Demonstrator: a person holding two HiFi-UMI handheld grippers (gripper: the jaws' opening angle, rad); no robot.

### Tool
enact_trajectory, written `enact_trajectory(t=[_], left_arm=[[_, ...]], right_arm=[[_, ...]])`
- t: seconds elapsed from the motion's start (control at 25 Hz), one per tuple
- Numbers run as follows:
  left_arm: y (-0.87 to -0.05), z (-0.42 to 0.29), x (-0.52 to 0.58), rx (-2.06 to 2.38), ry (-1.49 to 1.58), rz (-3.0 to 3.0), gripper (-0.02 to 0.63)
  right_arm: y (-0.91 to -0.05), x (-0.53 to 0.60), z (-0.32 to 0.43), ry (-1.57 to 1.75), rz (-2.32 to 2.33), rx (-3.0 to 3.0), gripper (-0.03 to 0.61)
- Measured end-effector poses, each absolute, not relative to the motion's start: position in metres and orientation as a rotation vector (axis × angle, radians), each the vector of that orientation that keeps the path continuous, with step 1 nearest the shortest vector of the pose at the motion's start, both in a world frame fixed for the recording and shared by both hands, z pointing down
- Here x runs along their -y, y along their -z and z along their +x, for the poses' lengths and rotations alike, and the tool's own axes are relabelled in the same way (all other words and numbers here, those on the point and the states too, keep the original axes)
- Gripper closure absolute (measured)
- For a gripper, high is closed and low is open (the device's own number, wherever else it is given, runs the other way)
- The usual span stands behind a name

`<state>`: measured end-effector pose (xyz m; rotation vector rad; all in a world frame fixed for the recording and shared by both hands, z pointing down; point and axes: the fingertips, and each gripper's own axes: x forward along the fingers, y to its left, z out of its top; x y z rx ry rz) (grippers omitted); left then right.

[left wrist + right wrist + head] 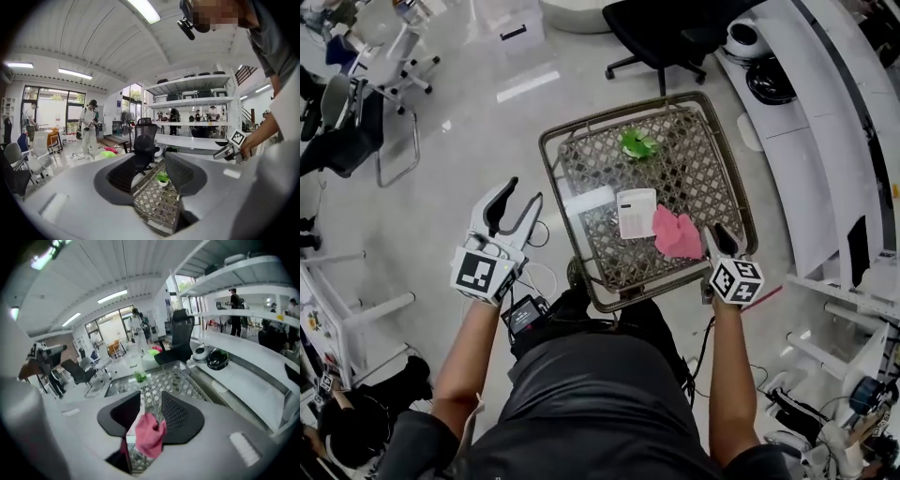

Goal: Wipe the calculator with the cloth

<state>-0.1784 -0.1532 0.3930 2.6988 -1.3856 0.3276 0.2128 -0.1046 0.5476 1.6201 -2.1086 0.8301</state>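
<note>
Pink cloth point(678, 234) lies loose near the lattice table's point(694, 173) near right corner, right beside the white calculator point(637, 213). The right gripper point(719, 239) is spread over it, pinching nothing. The left gripper point(523, 192) is spread and empty off the left edge. No wiping is under way. Whether it is finished, I cannot tell. A green plant point(637, 143) sits at the far edge.

1. Two grippers: left gripper point(520, 195) and right gripper point(719, 239), two jaws apiece.
2. One lattice table point(553, 178), ahead of both pairs of jaws.
3. One pink cloth point(677, 234), just beside the right jaws.
4. One calculator point(637, 213), beyond the pink cloth from the right jaws.
5. One white flat item point(589, 203), between calculator and left jaws.
6. One green plant point(637, 143), well ahead of both pairs.
7. One black office chair point(661, 33), farther ahead still.
</note>
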Motion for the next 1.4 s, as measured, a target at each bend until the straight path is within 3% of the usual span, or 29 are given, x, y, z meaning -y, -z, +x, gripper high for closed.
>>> enact_trajectory(t=[0.36, 0.56, 0.88, 1.4], left_arm=[[-0.327, -0.196, 0.149, 1.395, -0.248, 2.797, 0.402], [-0.290, -0.195, 0.139, 1.347, -0.202, 2.842, 0.402], [-0.281, -0.208, 0.111, 1.318, -0.130, 2.900, 0.402], [-0.266, -0.201, 0.119, 1.282, -0.116, 2.900, 0.402]], right_arm=[[-0.272, 0.124, 0.161, -0.300, 1.786, 2.568, 0.456], [-0.178, 0.117, 0.140, -0.034, 1.823, 2.577, 0.456], [-0.162, 0.085, 0.098, 0.057, 1.778, 2.582, 0.456], [-0.141, 0.083, 0.110, 0.080, 1.824, 2.520, 0.456]])
